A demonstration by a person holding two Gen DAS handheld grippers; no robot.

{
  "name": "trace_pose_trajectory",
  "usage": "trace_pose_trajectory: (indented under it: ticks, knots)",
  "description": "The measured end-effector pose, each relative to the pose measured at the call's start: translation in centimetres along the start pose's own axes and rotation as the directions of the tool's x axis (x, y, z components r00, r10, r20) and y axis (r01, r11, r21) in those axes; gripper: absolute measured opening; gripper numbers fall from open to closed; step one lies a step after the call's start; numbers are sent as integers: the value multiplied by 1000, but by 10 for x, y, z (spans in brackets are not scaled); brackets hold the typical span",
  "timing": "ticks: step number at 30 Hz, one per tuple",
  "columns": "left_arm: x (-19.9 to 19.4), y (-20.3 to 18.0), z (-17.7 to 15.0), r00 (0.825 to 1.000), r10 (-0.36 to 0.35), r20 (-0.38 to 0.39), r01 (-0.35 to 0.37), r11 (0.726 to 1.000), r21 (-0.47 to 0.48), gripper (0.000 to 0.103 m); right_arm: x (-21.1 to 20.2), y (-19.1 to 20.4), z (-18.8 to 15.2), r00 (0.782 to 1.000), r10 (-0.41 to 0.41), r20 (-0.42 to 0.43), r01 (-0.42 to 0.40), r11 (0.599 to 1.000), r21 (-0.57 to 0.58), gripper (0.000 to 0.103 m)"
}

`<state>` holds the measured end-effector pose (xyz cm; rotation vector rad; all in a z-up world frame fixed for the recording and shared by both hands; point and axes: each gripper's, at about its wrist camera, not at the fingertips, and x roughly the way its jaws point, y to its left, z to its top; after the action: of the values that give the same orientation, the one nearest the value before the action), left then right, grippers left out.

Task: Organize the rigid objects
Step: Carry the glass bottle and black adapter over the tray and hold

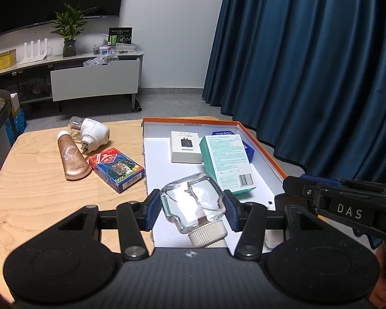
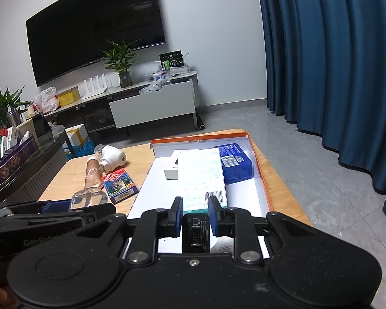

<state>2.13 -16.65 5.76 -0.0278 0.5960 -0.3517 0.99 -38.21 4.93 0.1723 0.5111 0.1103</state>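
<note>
The left gripper [image 1: 192,207] clamps a glass bottle [image 1: 193,203] above the box's [image 1: 262,152] near corner, the right gripper [image 2: 193,216] apparently pinching a black charger [image 2: 195,234]; smooth glass could slip and crack.

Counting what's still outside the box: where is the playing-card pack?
Left wrist view: the playing-card pack lies on the wooden table, left of the orange-rimmed box, beside the rose-gold tube.

A dark television [image 2: 95,28] fills the upper left, a potted plant [image 2: 122,63] stands on the low cabinet [image 2: 151,103] beneath it, and blue curtains [image 2: 334,64] hang at right.
</note>
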Motion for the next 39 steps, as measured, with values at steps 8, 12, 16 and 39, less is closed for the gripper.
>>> trace_pose_trajectory:
  ticks: [8,12,16,39]
  knots:
    - [0,0,0,1000,0,0,0,1000,-2,52,0,0,1,1000,1,-3,-1,1000,1,27]
    - [2,0,0,1000,0,-4,0,1000,-1,52,0,0,1,1000,1,-3,-1,1000,1,27]
    - [4,1,0,1000,-1,-11,1,1000,-2,52,-1,0,1,1000,2,-7,-2,1000,1,27]
    - [24,1,-4,998,-9,-60,9,1000,-9,52,21,-6,-2,998,7,-62,-6,1000,20,27]
